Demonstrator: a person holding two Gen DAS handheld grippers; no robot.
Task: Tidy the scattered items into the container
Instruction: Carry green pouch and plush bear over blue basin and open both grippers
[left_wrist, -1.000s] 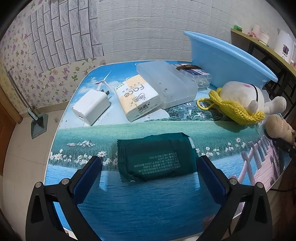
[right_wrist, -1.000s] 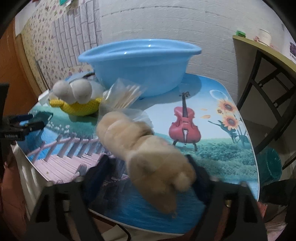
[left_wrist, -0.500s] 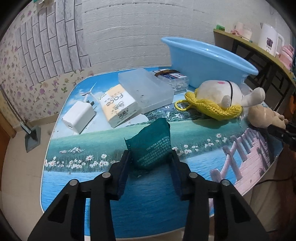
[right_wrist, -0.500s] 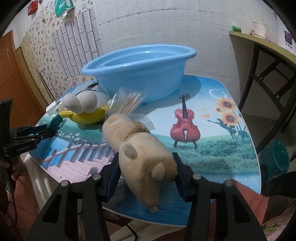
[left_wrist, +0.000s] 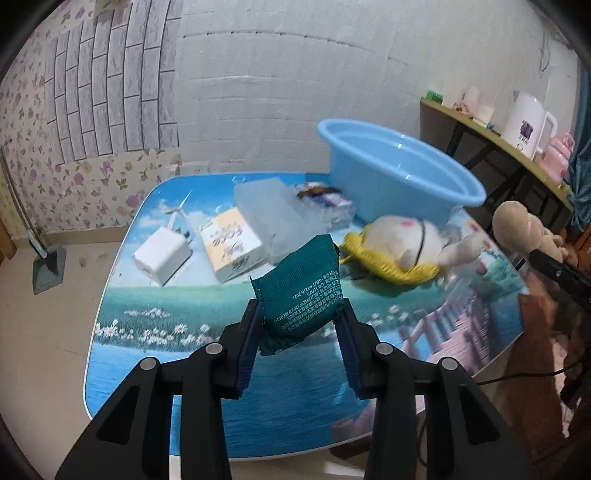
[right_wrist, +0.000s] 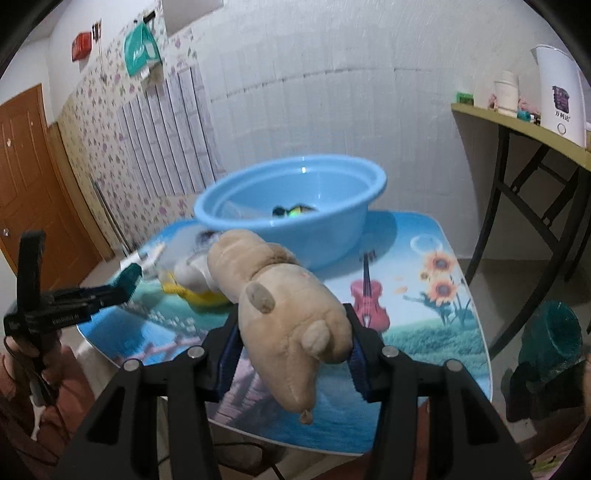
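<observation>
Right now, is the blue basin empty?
No. The blue basin already holds a dark item at its bottom; what it is, cannot tell.

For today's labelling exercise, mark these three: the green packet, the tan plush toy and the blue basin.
green packet (left_wrist: 306, 295), left wrist view, on its printed face.
tan plush toy (right_wrist: 291, 314), right wrist view, on the middle of its body.
blue basin (right_wrist: 332, 225), right wrist view, on its outer wall.

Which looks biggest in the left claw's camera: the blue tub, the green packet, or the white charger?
1. Blue tub: looks largest, though it sits farthest back.
2. Green packet: looks next, but it is held right near the camera, so this is unsure.
3. White charger: looks smallest.
</observation>
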